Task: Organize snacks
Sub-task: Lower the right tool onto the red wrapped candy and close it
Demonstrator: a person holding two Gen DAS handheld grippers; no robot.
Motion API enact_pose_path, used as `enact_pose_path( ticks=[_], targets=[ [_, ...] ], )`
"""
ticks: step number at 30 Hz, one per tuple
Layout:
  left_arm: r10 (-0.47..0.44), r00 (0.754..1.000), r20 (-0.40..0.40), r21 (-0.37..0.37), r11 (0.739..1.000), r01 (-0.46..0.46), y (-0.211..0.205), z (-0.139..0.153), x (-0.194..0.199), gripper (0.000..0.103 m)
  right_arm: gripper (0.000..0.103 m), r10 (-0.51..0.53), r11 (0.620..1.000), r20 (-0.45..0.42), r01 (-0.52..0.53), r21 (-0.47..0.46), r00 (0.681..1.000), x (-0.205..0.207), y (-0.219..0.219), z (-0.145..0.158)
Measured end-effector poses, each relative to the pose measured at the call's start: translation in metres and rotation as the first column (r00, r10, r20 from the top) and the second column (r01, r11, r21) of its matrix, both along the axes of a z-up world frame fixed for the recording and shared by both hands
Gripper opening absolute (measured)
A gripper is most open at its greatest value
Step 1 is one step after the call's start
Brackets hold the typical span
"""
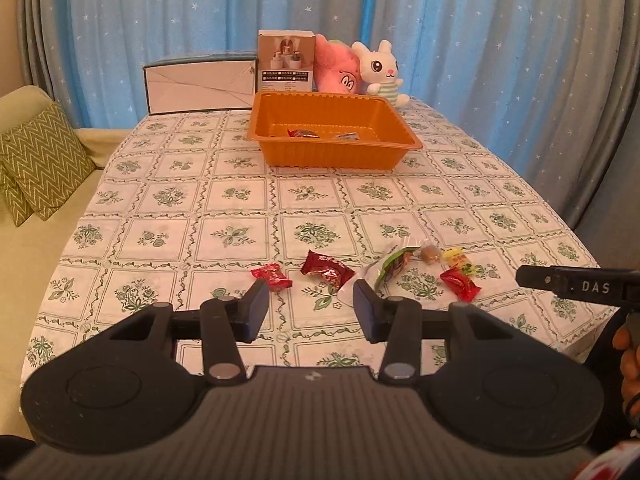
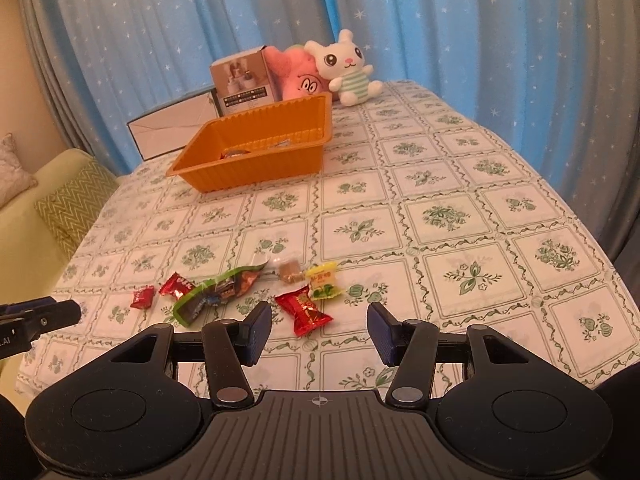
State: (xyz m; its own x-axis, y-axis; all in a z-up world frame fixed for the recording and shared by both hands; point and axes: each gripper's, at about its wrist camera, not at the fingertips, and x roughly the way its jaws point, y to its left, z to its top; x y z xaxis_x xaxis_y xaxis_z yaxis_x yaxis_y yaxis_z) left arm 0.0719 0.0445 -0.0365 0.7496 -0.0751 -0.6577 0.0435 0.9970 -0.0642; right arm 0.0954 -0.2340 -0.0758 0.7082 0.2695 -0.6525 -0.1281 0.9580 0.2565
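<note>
An orange tray (image 1: 280,148) (image 2: 248,176) stands at the far middle of the table with a few wrapped snacks inside. Several loose snacks lie near the front edge: a small red candy (image 1: 272,277) (image 2: 142,297), a dark red candy (image 1: 327,269) (image 2: 176,285), a green packet (image 1: 394,265) (image 2: 218,290), a brown sweet (image 1: 430,255) (image 2: 291,272), a yellow packet (image 1: 460,261) (image 2: 325,281) and a red candy (image 1: 460,285) (image 2: 305,310). My left gripper (image 1: 312,308) is open and empty just in front of the dark red candy. My right gripper (image 2: 319,330) is open and empty, hovering by the red candy.
A white box (image 1: 200,86), a brown carton (image 1: 285,62), a pink plush (image 1: 335,70) and a white rabbit plush (image 1: 382,74) stand behind the tray. A sofa with a green cushion (image 1: 38,160) is to the left. Blue curtains hang behind.
</note>
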Motion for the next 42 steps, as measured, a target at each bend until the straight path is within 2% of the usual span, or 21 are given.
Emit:
enact_pose_path(
  ticks=[8, 18, 22, 32, 35, 40, 42],
  targets=[
    [0.028, 0.999, -0.025, 0.001, 1.0, -0.028, 0.015, -0.017, 0.007, 0.042, 0.053, 0.041, 0.999, -0.019, -0.041, 0.0, 0.999, 0.011, 0.003, -0.017],
    [-0.047, 0.997, -0.063, 0.055, 0.997, 0.05, 0.017, -0.033, 0.029, 0.042, 0.053, 0.137, 0.99, -0.027, -0.137, -0.018, 0.99, 0.027, 0.013, -0.034],
    [-0.045, 0.996, -0.078, 0.074, 0.996, 0.051, 0.023, -0.04, 0.038, 0.042, 0.053, 0.164, 0.986, -0.028, -0.165, -0.036, 0.986, 0.033, 0.016, -0.038],
    [-0.024, 0.995, -0.096, 0.036, 0.999, 0.028, 0.033, -0.051, 0.055, 0.042, 0.052, 0.216, 0.974, -0.041, -0.218, -0.06, 0.976, 0.054, 0.026, -0.05],
    [-0.027, 0.994, -0.103, 0.027, 0.999, 0.03, 0.033, -0.055, 0.057, 0.042, 0.041, 0.233, 0.968, -0.051, -0.236, -0.08, 0.971, 0.064, 0.032, -0.055],
    [-0.031, 0.994, -0.108, 0.027, 0.999, 0.034, 0.031, -0.057, 0.061, 0.042, 0.034, 0.257, 0.957, -0.075, -0.265, -0.121, 0.963, 0.074, 0.043, -0.062],
    [-0.029, 0.994, -0.109, 0.025, 0.999, 0.032, 0.031, -0.058, 0.061, 0.042, 0.023, 0.258, 0.954, -0.076, -0.266, -0.14, 0.963, 0.074, 0.046, -0.064]
  ],
)
